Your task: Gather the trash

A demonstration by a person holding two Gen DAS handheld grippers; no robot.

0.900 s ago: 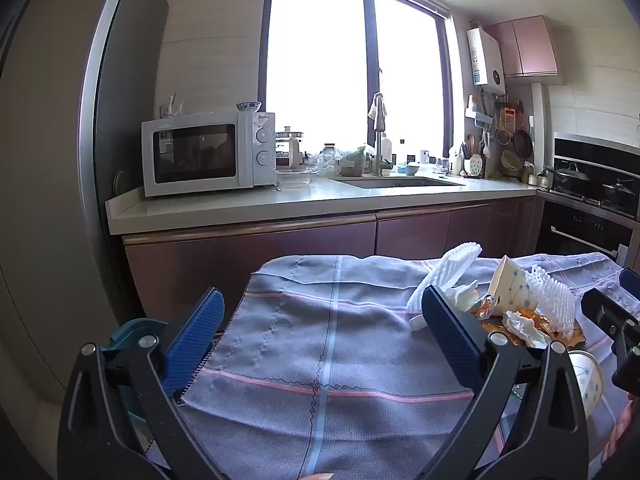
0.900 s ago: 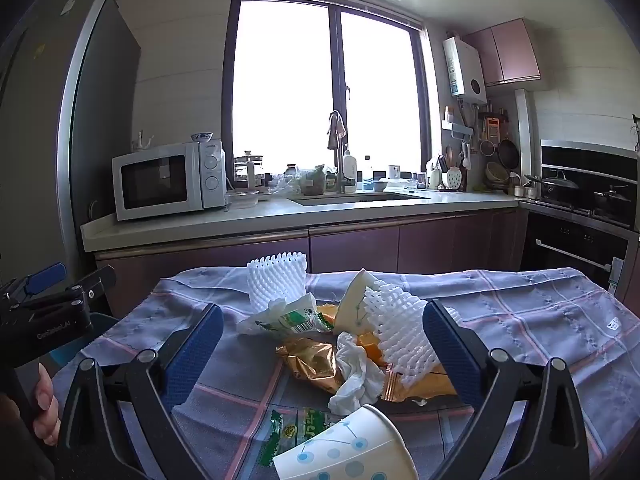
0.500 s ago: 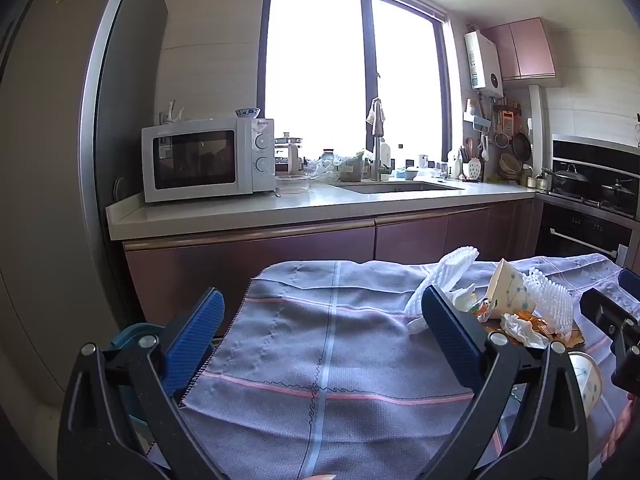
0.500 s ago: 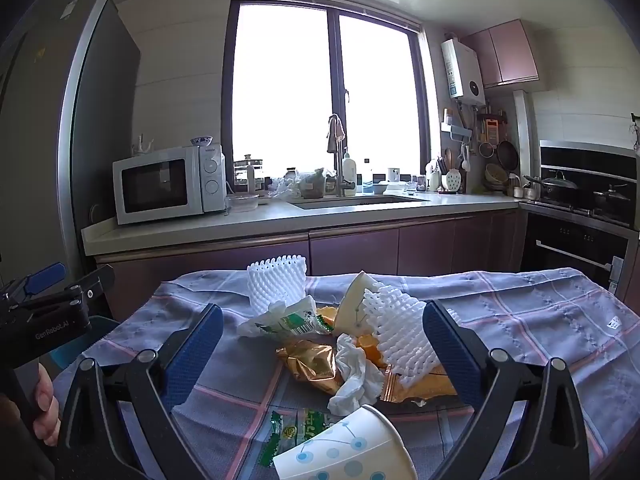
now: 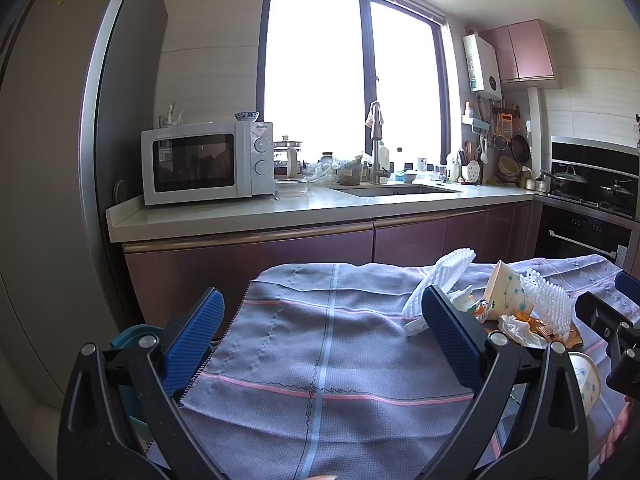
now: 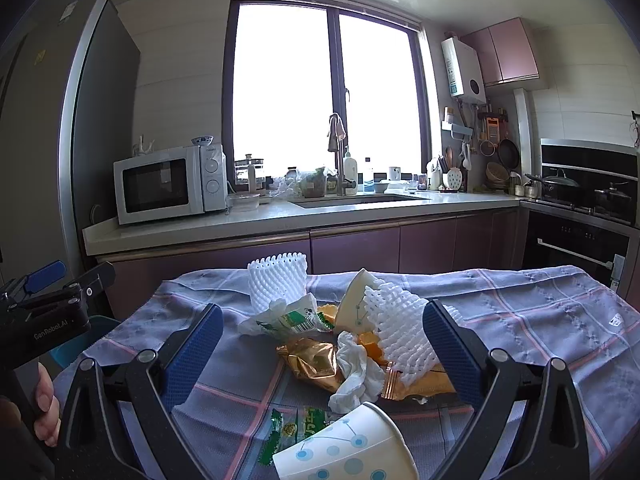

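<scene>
Over the cloth-covered table (image 6: 540, 320), nothing is changing: both the left gripper (image 5: 324, 332) and right gripper (image 6: 320, 340) are staying spread wide and empty, leaving the trash pile (image 6: 352, 344) sitting untouched mid-table, toward its far edge.

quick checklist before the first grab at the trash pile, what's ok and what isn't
1. Right gripper open with nothing between its fingers: ok.
2. Left gripper open and empty: ok.
3. Trash pile framed between the right fingers: ok.
4. Paper cup nearest, lying on its side and clear to grab: ok.
5. Left gripper lined up on trash: not ok, it faces bare tablecloth.
6. Bin within reach: cannot tell, only a teal edge shows beside the table.
</scene>
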